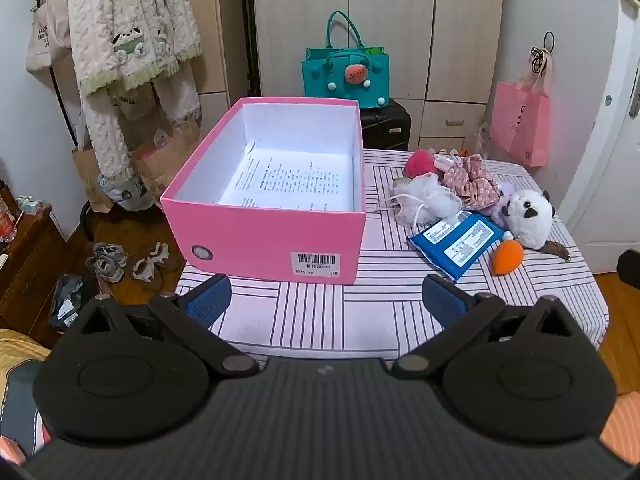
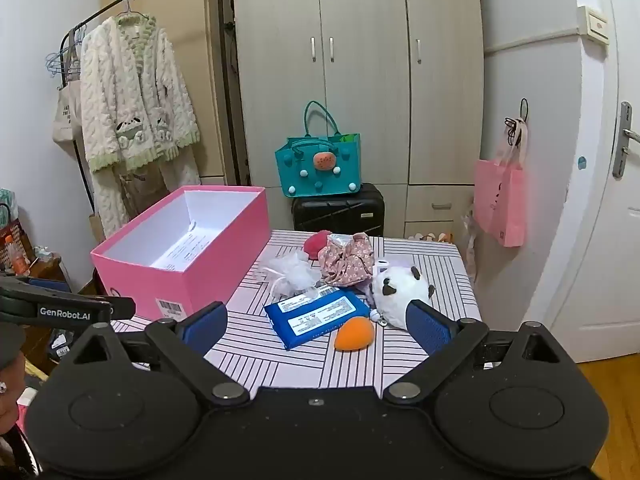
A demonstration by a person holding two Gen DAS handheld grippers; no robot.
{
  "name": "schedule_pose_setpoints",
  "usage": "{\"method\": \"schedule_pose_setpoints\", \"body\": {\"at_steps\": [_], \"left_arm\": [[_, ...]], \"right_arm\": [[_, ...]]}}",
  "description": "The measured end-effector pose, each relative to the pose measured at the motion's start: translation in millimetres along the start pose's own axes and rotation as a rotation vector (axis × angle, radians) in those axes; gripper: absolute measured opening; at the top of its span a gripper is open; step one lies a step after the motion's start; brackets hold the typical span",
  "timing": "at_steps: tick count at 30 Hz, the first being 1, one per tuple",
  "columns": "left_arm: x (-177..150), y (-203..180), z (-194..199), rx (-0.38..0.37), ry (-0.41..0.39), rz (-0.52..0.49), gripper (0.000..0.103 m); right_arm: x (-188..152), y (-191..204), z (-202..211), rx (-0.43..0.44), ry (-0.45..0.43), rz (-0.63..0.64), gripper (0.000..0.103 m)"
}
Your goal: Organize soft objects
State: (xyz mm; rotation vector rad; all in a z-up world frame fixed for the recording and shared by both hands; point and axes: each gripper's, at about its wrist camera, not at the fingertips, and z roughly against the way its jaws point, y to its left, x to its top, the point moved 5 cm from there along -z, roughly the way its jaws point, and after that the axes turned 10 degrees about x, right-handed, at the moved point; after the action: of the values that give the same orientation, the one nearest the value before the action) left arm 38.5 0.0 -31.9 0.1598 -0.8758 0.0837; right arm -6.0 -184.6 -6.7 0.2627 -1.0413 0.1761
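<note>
An open pink box with a printed sheet inside stands on the left of the striped table. To its right lie a blue wipes pack, an orange sponge, a panda plush, a white mesh puff, a floral scrunchie and a red puff. My left gripper is open and empty before the box. My right gripper is open and empty, short of the pack and sponge.
A teal bag sits on a black suitcase behind the table. A robe hangs on a rack at left. A pink bag hangs at right. Shoes lie on the floor.
</note>
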Motion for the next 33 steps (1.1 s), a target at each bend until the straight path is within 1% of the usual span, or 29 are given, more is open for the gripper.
{"method": "schedule_pose_setpoints", "body": {"at_steps": [2, 5, 11, 19, 28, 33], "left_arm": [[-0.7, -0.1, -0.5, 0.001, 0.019, -0.004, 0.103], [-0.2, 0.0, -0.2, -0.001, 0.005, 0.002, 0.103], [0.1, -1.1, 0.7, -0.012, 0.015, -0.005, 0.103], [-5.8, -2.9, -12.6, -0.025, 0.038, 0.000, 0.103], [-7.1, -6.8, -10.1, -0.050, 0.026, -0.029, 0.103], [-7.5, -8.1, -4.3, -0.044, 0.017, -0.041, 0.103]], "right_arm": [[-0.7, 0.1, 0.4, -0.003, 0.002, 0.003, 0.098], [-1.2, -1.4, 0.0, -0.005, 0.007, 0.004, 0.098], [-2.5, 0.7, -4.9, -0.016, 0.019, 0.018, 0.098], [-7.1, -2.6, -2.3, -0.018, 0.013, 0.021, 0.098], [-9.2, -3.7, -3.2, -0.024, 0.024, 0.021, 0.098], [-8.4, -4.6, -3.6, -0.027, 0.027, 0.021, 0.098]]}}
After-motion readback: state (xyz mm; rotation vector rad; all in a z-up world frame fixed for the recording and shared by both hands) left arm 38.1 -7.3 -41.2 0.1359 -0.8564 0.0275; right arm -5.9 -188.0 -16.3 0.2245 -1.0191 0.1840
